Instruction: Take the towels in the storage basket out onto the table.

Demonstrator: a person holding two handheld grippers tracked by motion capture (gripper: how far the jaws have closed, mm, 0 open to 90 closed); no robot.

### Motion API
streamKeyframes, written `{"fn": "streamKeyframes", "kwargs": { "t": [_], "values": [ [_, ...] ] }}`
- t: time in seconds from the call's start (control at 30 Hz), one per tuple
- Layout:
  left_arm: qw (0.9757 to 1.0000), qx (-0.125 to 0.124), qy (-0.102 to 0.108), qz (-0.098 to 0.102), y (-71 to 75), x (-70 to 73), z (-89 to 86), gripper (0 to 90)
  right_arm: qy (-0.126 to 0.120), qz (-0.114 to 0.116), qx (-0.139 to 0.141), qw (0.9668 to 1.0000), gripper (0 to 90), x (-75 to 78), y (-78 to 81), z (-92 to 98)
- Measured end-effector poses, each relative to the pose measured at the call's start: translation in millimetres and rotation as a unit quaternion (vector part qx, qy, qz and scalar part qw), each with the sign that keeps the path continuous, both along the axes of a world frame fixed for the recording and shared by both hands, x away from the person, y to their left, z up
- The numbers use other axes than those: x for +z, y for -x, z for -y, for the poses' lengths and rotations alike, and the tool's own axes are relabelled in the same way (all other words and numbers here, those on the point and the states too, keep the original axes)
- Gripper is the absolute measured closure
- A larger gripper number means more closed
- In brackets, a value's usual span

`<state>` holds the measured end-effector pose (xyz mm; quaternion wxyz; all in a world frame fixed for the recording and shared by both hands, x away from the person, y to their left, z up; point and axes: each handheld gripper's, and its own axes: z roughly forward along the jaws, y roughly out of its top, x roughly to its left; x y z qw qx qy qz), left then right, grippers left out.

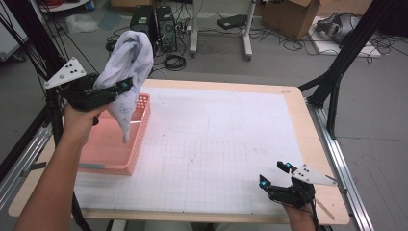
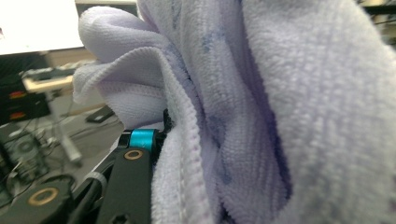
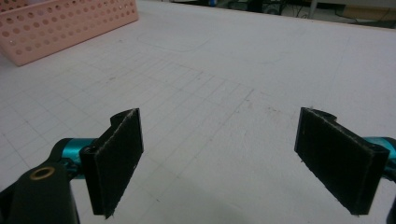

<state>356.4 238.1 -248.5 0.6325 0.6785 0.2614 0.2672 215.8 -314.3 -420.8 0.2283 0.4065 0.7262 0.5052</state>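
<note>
The left gripper (image 1: 126, 85) is pinching a pale lilac cloth (image 1: 129, 67) and holds it in the air over the pink basket (image 1: 137, 144) at the left side of the table (image 1: 293, 98). The cloth is bunched between the jaws; one part stands up above the gripper and a longer tail hangs down, with its tip just inside the basket, near the right wall. In the left gripper view the thick terry folds (image 2: 261, 112) wrap around the jaw, so the hold looks deep and not only on a hem.

The right gripper (image 1: 275, 174) rests low near the front right corner of the table, jaws spread wide with nothing between them, well apart from the basket.

I think the step in hand is taking the cloth out of the basket. To do it well, the person should lift straight until the hanging tail is clear of the basket rim, because the wall is full of holes and a corner may catch and drag the light basket. Only then carry it sideways to the open gridded mat (image 1: 216, 144). The free gripper could take the lower end, so the cloth can be laid flat without twisting
</note>
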Motion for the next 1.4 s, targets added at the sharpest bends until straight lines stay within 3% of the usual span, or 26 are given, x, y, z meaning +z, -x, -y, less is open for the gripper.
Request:
{"fn": "streamKeyframes", "kwargs": {
  "t": [0.17,0.27,0.43,0.6,0.77,0.9,0.93,1.0,1.13,1.2,1.23,1.4],
  "values": [
    [0.9988,-0.048,-0.001,0.012,2.1,13.3,18.2,56.6,-0.003,0.003,-0.001,1.0,14.0,1.3,1.3,-0.3],
    [0.9979,-0.062,0.002,0.016,3.1,18.2,24.7,56.5,-0.002,0.007,0.0,1.0,14.0,1.4,1.0,-0.1],
    [0.9948,-0.097,0.017,0.025,6.7,25.8,44.1,56.5,-0.002,0.006,0.002,1.0,14.0,1.9,1.4,-0.8],
    [0.9909,-0.13,0.031,0.019,6.8,22.6,68.5,56.5,-0.002,0.003,0.001,1.0,14.0,2.1,1.9,-1.2],
    [0.9871,-0.156,0.035,-0.01,0.7,1.5,107.0,56.3,-0.002,0.005,0.001,1.0,14.0,2.2,1.7,-0.4],
    [0.985,-0.166,0.04,-0.023,-3.4,-11.8,126.6,56.0,-0.001,0.005,0.003,1.0,14.0,1.9,1.5,-0.3],
    [0.984,-0.17,0.045,-0.031,-6.9,-20.8,140.2,55.9,-0.001,0.005,0.003,1.0,14.0,1.9,1.4,-0.2],
    [0.9838,-0.17,0.046,-0.034,-8.1,-23.8,145.5,55.8,0.001,0.008,0.002,1.0,14.0,1.7,0.8,0.1],
    [0.9789,-0.187,0.063,-0.054,-18.2,-46.0,187.7,55.7,-0.002,0.006,0.002,1.0,14.0,1.7,1.0,0.6],
    [0.9782,-0.189,0.063,-0.057,-19.7,-49.2,194.0,55.6,-0.004,0.003,0.001,1.0,14.0,1.5,1.3,1.0],
    [0.9752,-0.199,0.069,-0.068,-24.6,-60.5,212.2,55.6,-0.003,0.007,0.001,1.0,14.0,1.3,0.9,1.9],
    [0.9717,-0.207,0.067,-0.092,-32.8,-81.1,236.3,55.2,-0.008,0.0,-0.002,1.0,14.0,1.0,2.1,3.4]
  ]
}}
